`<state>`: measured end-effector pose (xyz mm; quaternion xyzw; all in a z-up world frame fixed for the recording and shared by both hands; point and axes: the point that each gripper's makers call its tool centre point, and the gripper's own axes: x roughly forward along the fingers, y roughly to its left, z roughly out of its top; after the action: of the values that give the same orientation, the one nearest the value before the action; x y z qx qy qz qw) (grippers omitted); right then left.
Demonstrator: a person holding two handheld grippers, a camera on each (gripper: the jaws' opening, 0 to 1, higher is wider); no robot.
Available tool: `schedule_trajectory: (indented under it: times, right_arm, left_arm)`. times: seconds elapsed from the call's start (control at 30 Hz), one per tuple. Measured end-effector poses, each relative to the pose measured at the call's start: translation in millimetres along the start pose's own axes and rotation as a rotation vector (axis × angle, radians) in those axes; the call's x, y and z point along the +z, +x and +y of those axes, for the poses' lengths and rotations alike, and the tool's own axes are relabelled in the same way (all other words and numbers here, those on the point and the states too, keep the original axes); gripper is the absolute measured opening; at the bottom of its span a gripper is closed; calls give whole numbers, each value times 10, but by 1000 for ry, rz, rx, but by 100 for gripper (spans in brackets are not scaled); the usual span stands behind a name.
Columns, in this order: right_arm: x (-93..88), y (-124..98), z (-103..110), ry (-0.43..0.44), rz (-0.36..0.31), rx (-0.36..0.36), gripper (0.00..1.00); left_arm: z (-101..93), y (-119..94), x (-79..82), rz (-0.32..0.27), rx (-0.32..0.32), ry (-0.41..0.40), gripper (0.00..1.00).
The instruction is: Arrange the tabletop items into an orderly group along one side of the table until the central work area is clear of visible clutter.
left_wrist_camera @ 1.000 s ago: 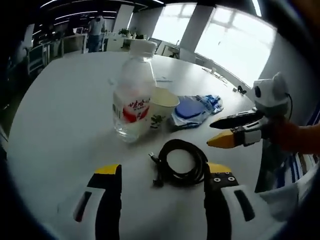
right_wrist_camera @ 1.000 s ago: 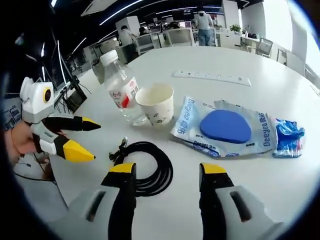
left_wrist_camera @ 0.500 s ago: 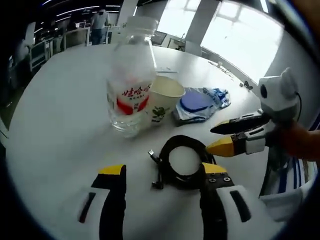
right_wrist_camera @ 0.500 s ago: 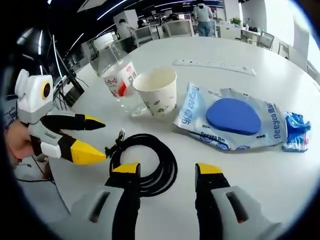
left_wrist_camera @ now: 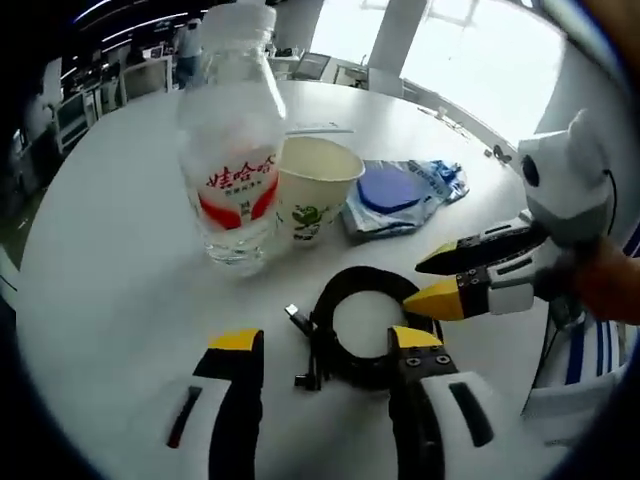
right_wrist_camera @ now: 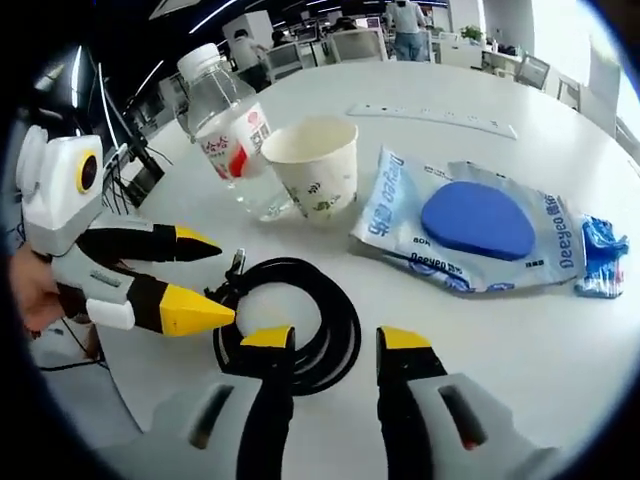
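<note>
A coiled black cable point(left_wrist_camera: 355, 330) lies on the white table point(left_wrist_camera: 110, 250). Its near edge sits between the jaws of my open left gripper point(left_wrist_camera: 325, 345). My right gripper point(left_wrist_camera: 425, 280) comes in from the right, open, its yellow tip just over the coil's rim. In the right gripper view the cable point(right_wrist_camera: 295, 320) has its near loop between the jaws of my right gripper point(right_wrist_camera: 335, 345), while the left gripper point(right_wrist_camera: 222, 278) stands open at the coil's left. Beyond stand a clear water bottle point(left_wrist_camera: 235, 170), a paper cup point(left_wrist_camera: 315, 190) and a blue packet point(left_wrist_camera: 395, 195).
The bottle point(right_wrist_camera: 225, 135), cup point(right_wrist_camera: 315, 170) and packet point(right_wrist_camera: 480, 225) sit close behind the cable. A white power strip point(right_wrist_camera: 430, 115) lies farther back. The table's left part point(left_wrist_camera: 90, 280) is bare. Office desks and people stand far behind.
Both views have closed in on the cable, which now reaches between each gripper's jaws. Both pairs of jaws have narrowed a little. Bottle, cup and packet have stayed put.
</note>
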<state>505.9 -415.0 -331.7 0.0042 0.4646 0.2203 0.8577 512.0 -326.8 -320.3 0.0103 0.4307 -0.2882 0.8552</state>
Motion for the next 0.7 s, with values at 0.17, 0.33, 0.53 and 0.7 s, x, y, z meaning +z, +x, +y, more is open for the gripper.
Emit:
schedule_trajectory:
  times: [0.17,0.33,0.53,0.7]
  right_arm:
    - [-4,19,-2,4,1,-4,28]
    - [-24,57,12,1,13,-7,25]
    - [-26,98,8,-7,11,-20,21]
    - [-23,102,-9,-15,5,-40,18]
  left_arm:
    - [-18,41,-32,20,9,22,44]
    - [-16,98,-72,34,22,22,40]
    - [-15,152,-107,59,41,47,36]
    - [31,157,-89,62,94,86,30]
